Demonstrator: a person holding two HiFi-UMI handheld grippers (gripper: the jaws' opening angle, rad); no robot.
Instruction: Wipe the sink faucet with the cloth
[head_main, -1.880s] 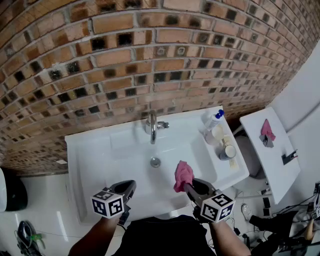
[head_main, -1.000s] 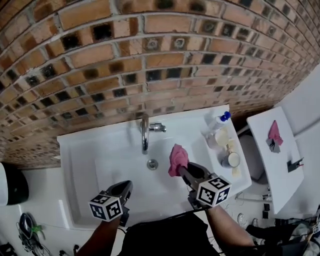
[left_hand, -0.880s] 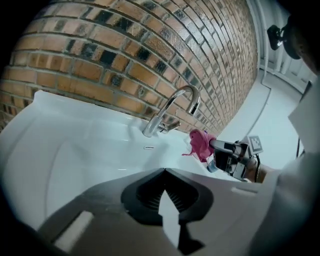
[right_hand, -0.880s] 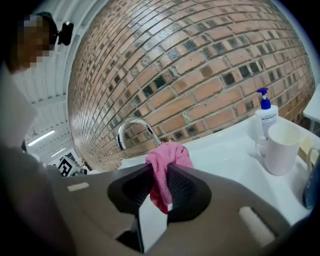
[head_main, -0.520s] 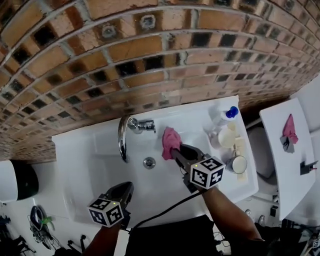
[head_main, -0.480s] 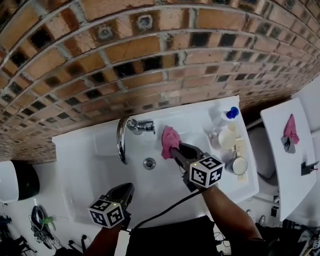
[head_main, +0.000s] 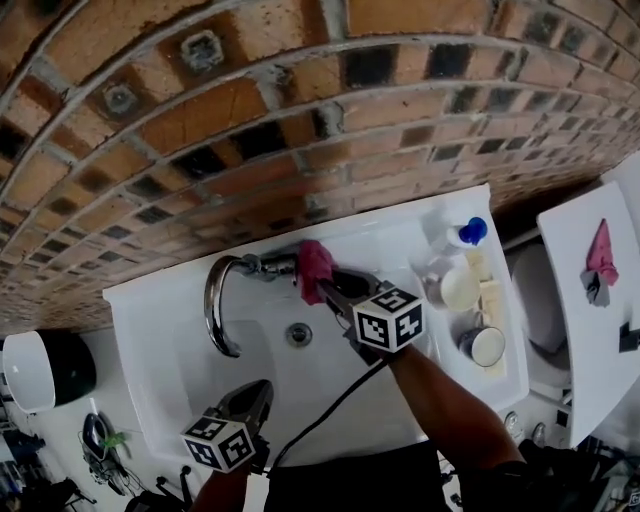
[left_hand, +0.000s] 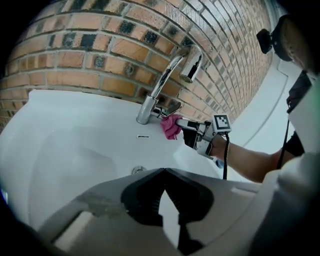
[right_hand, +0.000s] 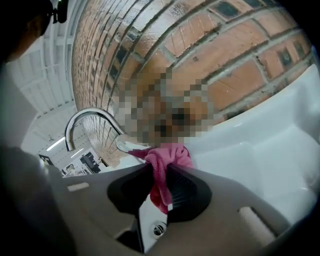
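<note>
Pink terry, bunched into a wad, made up the cloth (head_main: 313, 266), and it was clamped between the jaws of the right gripper (head_main: 325, 286), whose own view showed both pads closed hard on the fabric with a tail hanging below them. From the drain (head_main: 299, 334) the wad lay at about twelve o'clock, up at the back rim of the white sink (head_main: 150, 330), close under the brick wall (head_main: 250, 120). It sat at three o'clock of the base of the faucet (head_main: 210, 305), touching or all but touching the short lever (head_main: 280, 263) there. The chrome spout arched away from the base toward eight o'clock, out over the basin. The left gripper (head_main: 262, 395) hung at six to seven o'clock of the drain, near the front rim and well apart from the faucet, its jaws drawn together on nothing. A blue-capped bottle (head_main: 468, 233) stood with some cups at three o'clock on the sink's ledge, clear of the work. By my reading the wipe was only at its start, with the cloth brought to the lever and the base and spout not yet wiped. The next move would call for pressing the wad onto the metal and dragging it toward nine o'clock over lever and base, then along the arch. The grip would need to be firm enough that the cloth did not pull free, yet the push light enough not to lift the lever and start the water.
</note>
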